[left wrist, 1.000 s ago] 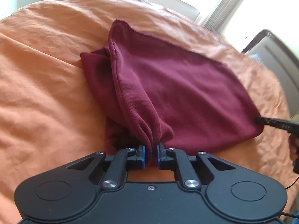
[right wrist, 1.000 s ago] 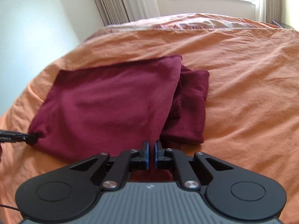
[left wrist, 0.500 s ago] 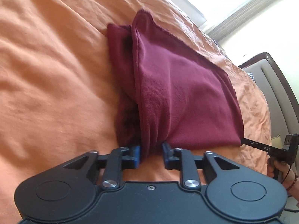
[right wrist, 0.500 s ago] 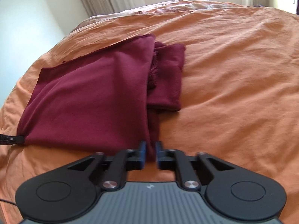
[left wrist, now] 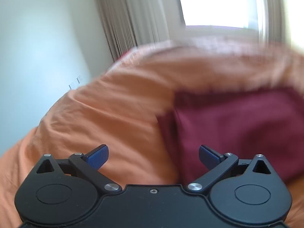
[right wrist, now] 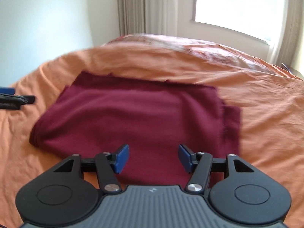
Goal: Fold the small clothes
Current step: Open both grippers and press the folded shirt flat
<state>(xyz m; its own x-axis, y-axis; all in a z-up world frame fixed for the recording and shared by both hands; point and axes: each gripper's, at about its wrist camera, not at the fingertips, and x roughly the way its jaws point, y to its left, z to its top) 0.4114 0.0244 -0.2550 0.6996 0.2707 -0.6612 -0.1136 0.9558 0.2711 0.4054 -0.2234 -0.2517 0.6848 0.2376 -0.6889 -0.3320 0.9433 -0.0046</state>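
Cloth: a maroon cloth point(right wrist: 136, 117) was laid folded flat on the orange bed point(right wrist: 256, 98).
Left tongs point(left wrist: 153, 156): spread wide, nothing held.
Right tongs point(right wrist: 153, 158): spread apart above the cloth, nothing held.

One folded maroon garment point(right wrist: 136, 117), one bed with one orange sheet point(right wrist: 256, 95), two grippers, left gripper point(left wrist: 153, 156) and right gripper point(right wrist: 153, 158), each with two blue-padded jaws spread apart, one window point(right wrist: 243, 3), curtains point(right wrist: 131, 7) beside it
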